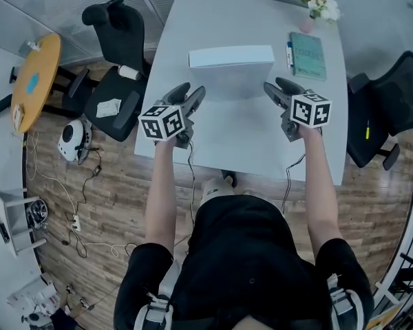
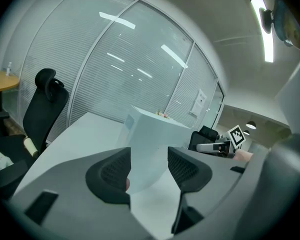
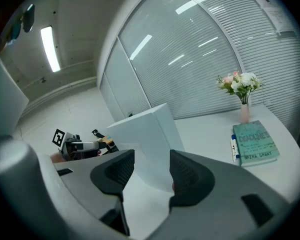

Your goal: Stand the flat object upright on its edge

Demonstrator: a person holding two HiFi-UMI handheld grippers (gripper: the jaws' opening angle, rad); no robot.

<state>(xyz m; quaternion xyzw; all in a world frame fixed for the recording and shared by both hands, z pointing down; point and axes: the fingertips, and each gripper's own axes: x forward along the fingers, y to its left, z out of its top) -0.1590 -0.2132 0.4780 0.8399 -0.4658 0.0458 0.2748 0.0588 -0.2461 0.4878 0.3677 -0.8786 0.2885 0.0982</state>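
Observation:
A white flat box (image 1: 231, 74) stands upright on its long edge in the middle of the white table (image 1: 179, 33). My left gripper (image 1: 191, 96) sits open just in front of the box's near left corner. The right gripper (image 1: 278, 89) is open by the near right corner. Neither pair of pads presses on anything. In the left gripper view the box (image 2: 151, 139) rises ahead of the open left gripper (image 2: 149, 168), with the right gripper (image 2: 217, 146) beyond it. Seen from the right gripper view, the box (image 3: 146, 134) stands ahead of the open right gripper (image 3: 152, 173), and the left gripper (image 3: 82, 145) shows behind.
A teal book (image 1: 308, 56) with a pen (image 1: 289, 53) beside it lies at the table's far right, near a pink vase of flowers (image 1: 316, 2). Black office chairs stand left (image 1: 117, 81) and right (image 1: 392, 108) of the table. A round yellow table (image 1: 31, 81) is at far left.

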